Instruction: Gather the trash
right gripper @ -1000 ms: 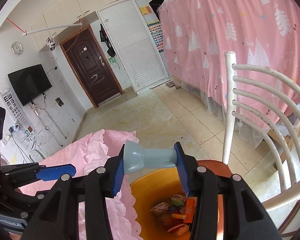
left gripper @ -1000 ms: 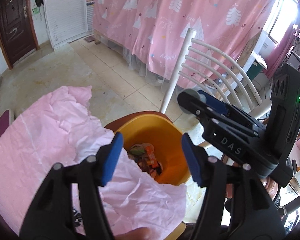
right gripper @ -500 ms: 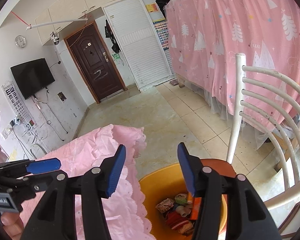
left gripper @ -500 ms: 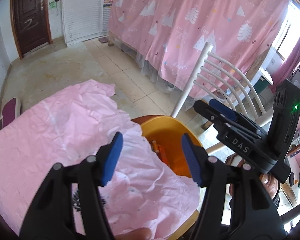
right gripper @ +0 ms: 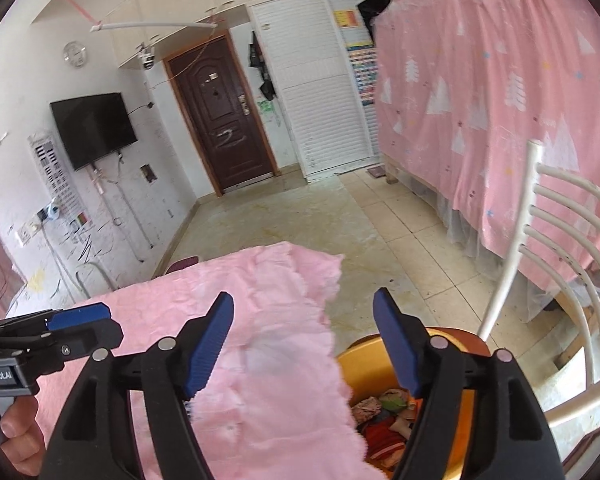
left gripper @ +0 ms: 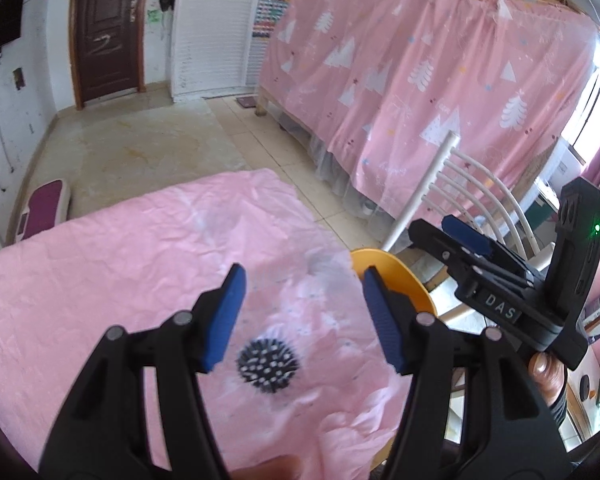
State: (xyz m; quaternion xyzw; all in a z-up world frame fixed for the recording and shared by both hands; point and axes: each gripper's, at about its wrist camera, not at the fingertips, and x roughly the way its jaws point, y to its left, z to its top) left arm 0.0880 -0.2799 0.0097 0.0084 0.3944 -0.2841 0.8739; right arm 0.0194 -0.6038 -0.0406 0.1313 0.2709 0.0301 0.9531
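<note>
A tiled bedroom floor runs back to a dark door (right gripper: 224,120) and a pink tree-print curtain (left gripper: 420,72), with a table under a crumpled pink cloth (left gripper: 100,272) in the foreground

The left gripper (left gripper: 302,314) has its jaws spread with nothing between the pads; directly below and just ahead of its tips lies a black spiky ball with white dots (left gripper: 267,365), resting on the cloth. The right gripper (right gripper: 303,344) has its jaws opening and they are bare too. Below its right finger sits the orange bin (right gripper: 380,368), already holding a heap of scraps and wrappers (right gripper: 384,416); a white slatted chair (right gripper: 540,272) stands just beyond it

The ball is probably the next piece of trash. It looks light and soft, likely rubbery, so its spikes should yield and give the pads purchase rather than slip. I would take it across its middle, 1 pad on each side, and close gently: the cloth under it is loose and could get pinched along with it. Nothing about it seems fragile

The left wrist view alone shows the ball, and shows the bin only as a sliver of rim right of its tips. The right wrist view alone shows inside the bin, plus a wall TV (right gripper: 96,128) and the fingers of the hand (right gripper: 18,432) carrying the left gripper
</note>
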